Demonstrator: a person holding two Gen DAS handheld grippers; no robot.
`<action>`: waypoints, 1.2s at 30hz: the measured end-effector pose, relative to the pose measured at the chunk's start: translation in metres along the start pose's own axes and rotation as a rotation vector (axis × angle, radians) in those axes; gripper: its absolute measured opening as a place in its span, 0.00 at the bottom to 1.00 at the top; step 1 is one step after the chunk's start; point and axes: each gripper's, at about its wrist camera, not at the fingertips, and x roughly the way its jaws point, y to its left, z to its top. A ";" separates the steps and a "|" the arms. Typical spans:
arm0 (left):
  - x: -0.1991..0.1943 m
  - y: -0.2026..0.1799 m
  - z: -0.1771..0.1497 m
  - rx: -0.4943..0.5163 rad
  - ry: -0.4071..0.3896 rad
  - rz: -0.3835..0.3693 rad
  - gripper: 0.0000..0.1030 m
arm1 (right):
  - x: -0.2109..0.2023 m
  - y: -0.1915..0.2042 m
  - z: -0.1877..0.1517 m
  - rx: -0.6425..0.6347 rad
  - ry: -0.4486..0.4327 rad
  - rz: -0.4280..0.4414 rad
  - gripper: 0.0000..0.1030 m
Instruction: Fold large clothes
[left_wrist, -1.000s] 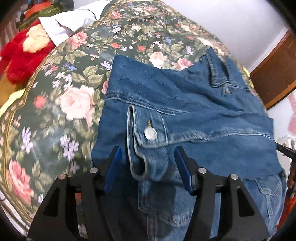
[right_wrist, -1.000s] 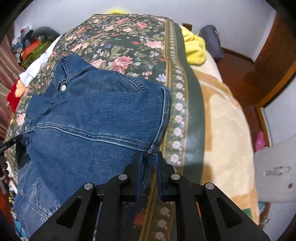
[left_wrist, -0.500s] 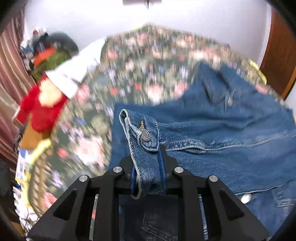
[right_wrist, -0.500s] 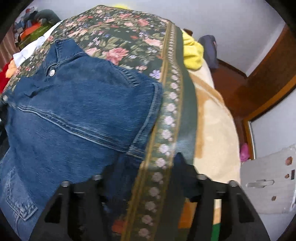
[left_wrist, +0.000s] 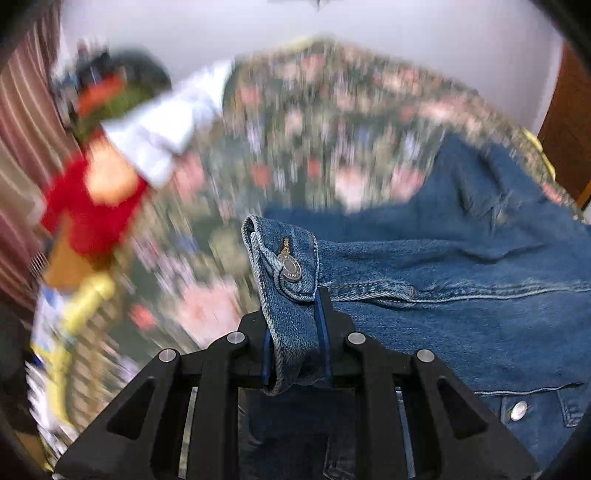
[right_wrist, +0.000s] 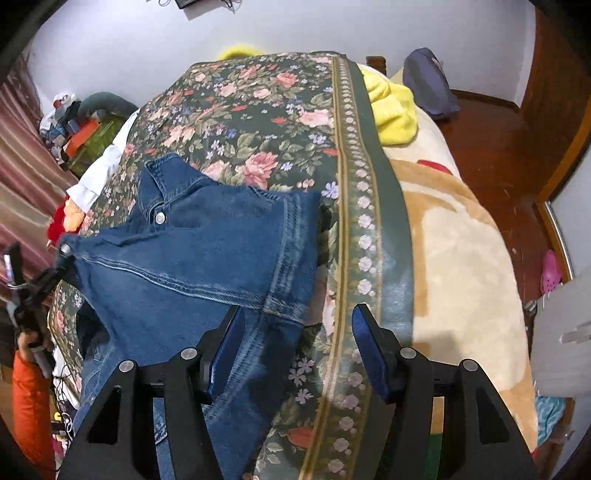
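Note:
A blue denim jacket (right_wrist: 192, 254) lies on the floral bedspread (right_wrist: 258, 122), partly folded. My left gripper (left_wrist: 293, 332) is shut on the jacket's buttoned sleeve cuff (left_wrist: 284, 266) and holds it up above the jacket body (left_wrist: 461, 295). In the right wrist view the left gripper (right_wrist: 61, 264) shows at the far left, holding the cuff taut. My right gripper (right_wrist: 295, 343) is open and empty, above the jacket's folded right edge (right_wrist: 291, 258) near the bedspread's border.
A red plush toy (left_wrist: 92, 199) and a white cloth (left_wrist: 162, 136) lie at the bed's left side. A yellow blanket (right_wrist: 391, 110) and a beige blanket (right_wrist: 461, 258) cover the bed's right side. A wooden floor (right_wrist: 498, 140) is beyond.
My left gripper closed on the sleeve cuff and lifted it. My right gripper let go of the jacket's right edge, opened, and rose away from the bed.

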 end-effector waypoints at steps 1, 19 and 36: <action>0.011 0.001 -0.005 -0.001 0.043 -0.013 0.25 | 0.005 0.001 -0.001 0.004 0.013 0.007 0.56; 0.036 0.059 0.044 -0.007 0.118 -0.097 0.80 | 0.049 0.003 0.029 0.080 0.045 0.077 0.56; 0.051 0.006 0.073 0.045 0.011 -0.042 0.20 | 0.087 0.019 0.065 0.053 0.032 0.108 0.16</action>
